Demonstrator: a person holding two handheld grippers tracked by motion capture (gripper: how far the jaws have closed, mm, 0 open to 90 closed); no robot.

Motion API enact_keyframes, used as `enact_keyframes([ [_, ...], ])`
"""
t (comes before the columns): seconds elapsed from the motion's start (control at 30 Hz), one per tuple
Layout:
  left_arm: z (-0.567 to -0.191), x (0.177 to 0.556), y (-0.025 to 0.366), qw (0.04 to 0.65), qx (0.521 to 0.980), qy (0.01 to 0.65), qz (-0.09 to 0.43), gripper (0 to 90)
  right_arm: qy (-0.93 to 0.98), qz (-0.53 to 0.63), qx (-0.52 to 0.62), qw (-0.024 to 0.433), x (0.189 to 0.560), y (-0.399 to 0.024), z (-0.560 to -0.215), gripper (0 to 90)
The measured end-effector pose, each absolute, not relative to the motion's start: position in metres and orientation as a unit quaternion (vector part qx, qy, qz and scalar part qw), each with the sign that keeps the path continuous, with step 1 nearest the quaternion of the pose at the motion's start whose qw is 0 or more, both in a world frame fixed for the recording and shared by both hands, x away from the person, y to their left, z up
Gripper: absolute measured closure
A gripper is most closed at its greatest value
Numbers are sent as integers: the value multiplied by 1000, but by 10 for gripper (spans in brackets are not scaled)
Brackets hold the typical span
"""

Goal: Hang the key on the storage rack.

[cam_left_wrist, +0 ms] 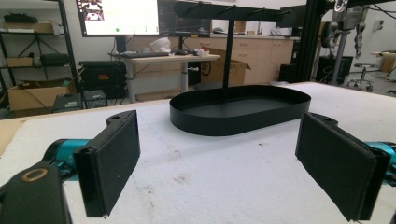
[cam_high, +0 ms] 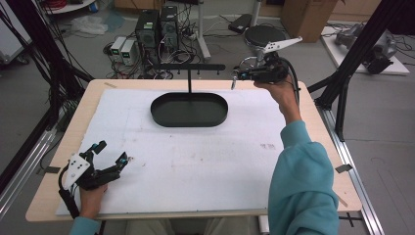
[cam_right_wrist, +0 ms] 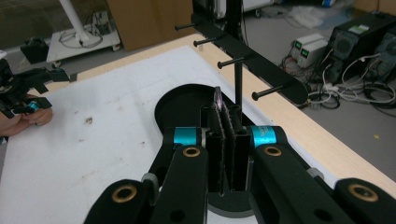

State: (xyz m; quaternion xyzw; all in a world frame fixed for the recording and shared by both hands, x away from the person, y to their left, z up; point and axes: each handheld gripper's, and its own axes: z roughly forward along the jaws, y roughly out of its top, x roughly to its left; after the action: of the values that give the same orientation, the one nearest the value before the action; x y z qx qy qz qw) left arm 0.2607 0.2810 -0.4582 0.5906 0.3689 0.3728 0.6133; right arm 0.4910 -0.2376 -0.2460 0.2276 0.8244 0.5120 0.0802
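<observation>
**Small item nears the stand, hanging yet to come**

High view: shows the right tongs (cam_high: 238,76) lifted over the far right of the surface (cam_high: 195,161), pressed together on a small thin item (cam_high: 233,83) beside the black stand (cam_high: 190,81). Leaves the left tongs (cam_high: 111,152) spread apart at the near left corner, gripping nothing. Suggests a pick-up done and a placing left to do.

Left gripper view: looks between the spread pads (cam_left_wrist: 112,163) toward the stand's oval tray (cam_left_wrist: 243,123), bare inside. Catches a lit monitor (cam_left_wrist: 119,16) behind, its text too blurred to read.

Right gripper view: finds the item (cam_right_wrist: 217,98) pinched upright at the tips, short of the pegs (cam_right_wrist: 268,93) on the crossbar (cam_right_wrist: 261,65), none carrying anything. Offers faint print on the cyan bands (cam_right_wrist: 264,135), not legible.
</observation>
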Motion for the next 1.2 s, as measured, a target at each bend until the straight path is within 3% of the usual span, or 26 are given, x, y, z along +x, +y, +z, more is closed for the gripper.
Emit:
enact_keyframes([
  [0.6, -458, 261, 281, 614, 590, 369, 372, 142, 868, 444, 205, 79, 530, -185, -235, 891],
  [1.2, -458, 261, 281, 613, 591, 370, 372, 143, 887, 398, 225, 62, 549, -175, -253, 890],
])
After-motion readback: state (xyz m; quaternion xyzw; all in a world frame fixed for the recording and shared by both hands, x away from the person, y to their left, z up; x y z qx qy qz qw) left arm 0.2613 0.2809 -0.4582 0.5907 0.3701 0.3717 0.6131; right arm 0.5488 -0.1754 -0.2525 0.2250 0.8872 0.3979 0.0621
